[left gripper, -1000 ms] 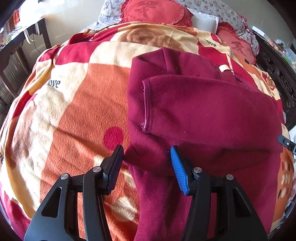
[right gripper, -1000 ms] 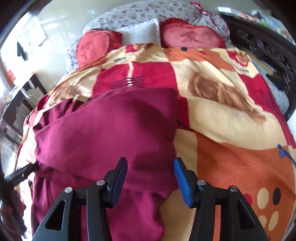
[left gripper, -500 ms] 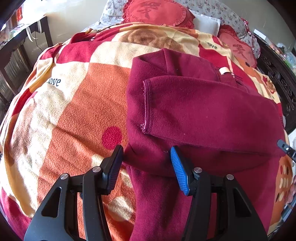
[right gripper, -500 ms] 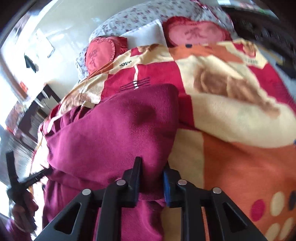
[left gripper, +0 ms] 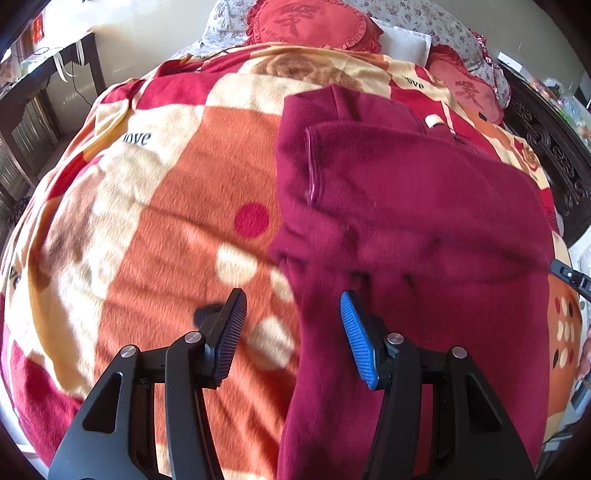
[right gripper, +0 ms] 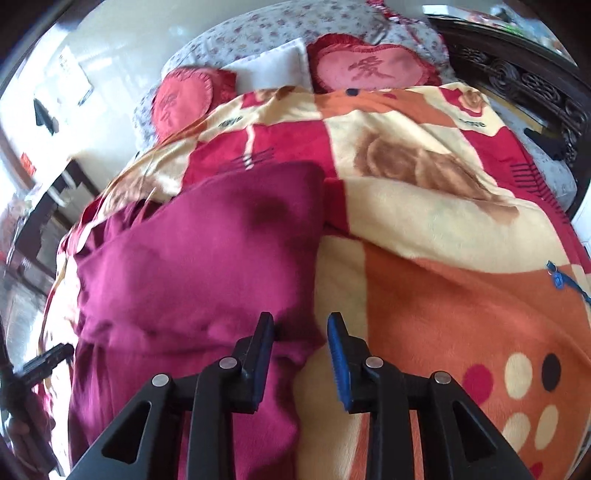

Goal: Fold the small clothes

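Bed, orange-red blanket (left gripper: 177, 206), heart pillows (right gripper: 369, 68) at head | maroon garment (left gripper: 424, 206) folded, sleeve across body, lying mid-blanket | left gripper (left gripper: 291, 325) jaws wide apart, empty, straddling garment's left edge | right gripper (right gripper: 301, 350) low over right edge, jaws part-open, empty; clamped half a second ago.

Under me: fleece blanket (left gripper: 177, 206) in orange, cream & red blocks w/ dots and "love" lettering, covering the bed. At 12 o'clock in my left view sits a round red cushion (left gripper: 310, 22) against a floral pillow (left gripper: 436, 22), w/ a heart-shaped red cushion (left gripper: 465, 88) at 1 o'clock. Dark side table (left gripper: 40, 92) at 10 o'clock, carved dark wood frame (right gripper: 517, 85) at 2 o'clock in my right view.
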Motion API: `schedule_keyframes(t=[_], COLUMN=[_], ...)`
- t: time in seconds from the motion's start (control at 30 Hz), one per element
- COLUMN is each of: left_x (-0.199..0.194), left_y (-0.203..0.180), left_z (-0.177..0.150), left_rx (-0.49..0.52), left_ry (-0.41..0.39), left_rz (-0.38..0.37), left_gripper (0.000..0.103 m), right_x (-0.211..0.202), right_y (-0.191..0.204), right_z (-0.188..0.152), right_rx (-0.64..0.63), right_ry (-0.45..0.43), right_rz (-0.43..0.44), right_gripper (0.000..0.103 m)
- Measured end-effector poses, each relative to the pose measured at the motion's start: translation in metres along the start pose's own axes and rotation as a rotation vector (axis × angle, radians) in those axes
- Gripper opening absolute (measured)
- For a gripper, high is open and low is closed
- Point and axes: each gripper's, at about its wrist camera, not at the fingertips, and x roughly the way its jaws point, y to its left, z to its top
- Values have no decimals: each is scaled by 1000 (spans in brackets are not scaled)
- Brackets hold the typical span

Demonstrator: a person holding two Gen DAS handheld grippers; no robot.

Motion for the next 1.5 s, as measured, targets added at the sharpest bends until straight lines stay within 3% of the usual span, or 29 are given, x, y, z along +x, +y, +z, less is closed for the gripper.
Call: schedule_keyframes(t=[0.23, 0.4, 0.43, 0.47, 0.5, 0.67, 0.93, 1.2, 1.23, 1.3, 1.33, 1.5], left_x=[-13, -22, -23, -24, -27, -33, -38, -47, -50, -53, -56, -64], left_y=[6, 13, 14, 15, 16, 19, 15, 12, 11, 9, 9, 6], left_z=[-27, -40, -43, -44, -47, -54, -62, -73, -76, -82, -88, -111], left_rx=[-1, -14, -16, -18, -20, -26, -16, 42, 53, 76, 95, 167], left_ry=[22, 18, 20, 22, 21, 19, 34, 110, 123, 149, 167, 230], left_rz=[3, 7, 8, 8, 9, 8, -8, -104, -116, -140, -152, -195], left_gripper=[53, 53, 53, 53, 53, 53, 53, 53, 53, 53, 53, 53], right_x=[21, 20, 19, 18, 16, 8, 4, -21, -28, -40, -47, -81], right_y=[-8, -4, -1, 2, 4, 5, 2, 0, 0, -1, -3, -12], right_z=[-29, -44, -47, -48, -50, -55, -58, -69, -73, -82, -88, -127], right_rx=[71, 26, 2, -19, -33, -80, -48, -35, -36, -34, -27, 7], right_ry=[83, 65, 53, 48, 42, 29, 20, 43, 47, 57, 63, 125], right_rz=[73, 58, 37, 20, 10, -74, -70, -55, -42, -8, 17, 124], right_gripper=[33, 32, 29, 16, 10, 7, 8, 17, 20, 38, 40, 41])
